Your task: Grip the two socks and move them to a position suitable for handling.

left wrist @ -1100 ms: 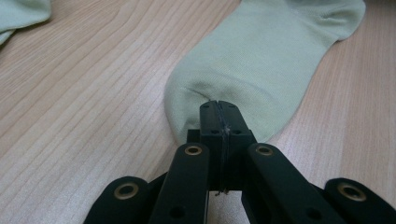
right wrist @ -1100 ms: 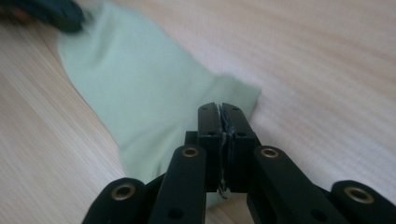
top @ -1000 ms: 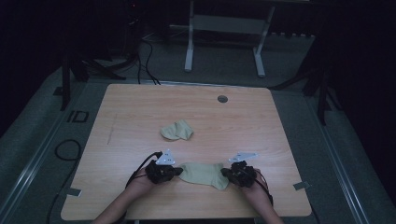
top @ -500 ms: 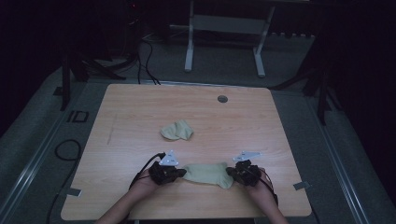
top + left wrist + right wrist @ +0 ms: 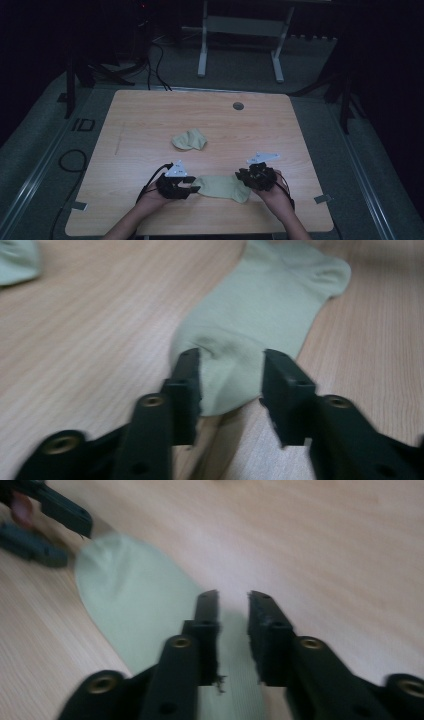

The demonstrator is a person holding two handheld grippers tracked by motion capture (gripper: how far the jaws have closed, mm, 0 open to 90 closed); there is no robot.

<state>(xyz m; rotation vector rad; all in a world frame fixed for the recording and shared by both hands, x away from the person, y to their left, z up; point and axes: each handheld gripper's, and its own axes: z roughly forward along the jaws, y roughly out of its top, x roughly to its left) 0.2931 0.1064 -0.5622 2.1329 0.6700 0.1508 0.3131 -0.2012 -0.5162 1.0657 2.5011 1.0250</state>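
A pale green sock [image 5: 222,187] lies flat near the front edge of the wooden table [image 5: 150,115], stretched between my two grippers. My left gripper [image 5: 192,189] is at its left end. In the left gripper view the jaws [image 5: 230,357] have just been opening and stand apart, with the sock's end [image 5: 265,305] lying loose between them. My right gripper [image 5: 245,177] is at the other end, slightly above the table. Its jaws [image 5: 233,597] have just been opening to a narrow gap, and the sock [image 5: 135,610] lies on the table under them. A second, crumpled green sock [image 5: 190,140] rests mid-table.
A round grommet hole [image 5: 238,106] sits near the table's far edge. A white metal frame [image 5: 240,25] stands on the floor behind the table. Cables [image 5: 70,160] lie on the floor at the left. The crumpled sock's edge [image 5: 17,260] is at the upper left of the left gripper view.
Both grippers have let go of the sock's ends, and their jaws now stand apart. The right gripper has lifted slightly. The sock stays flat on the table.
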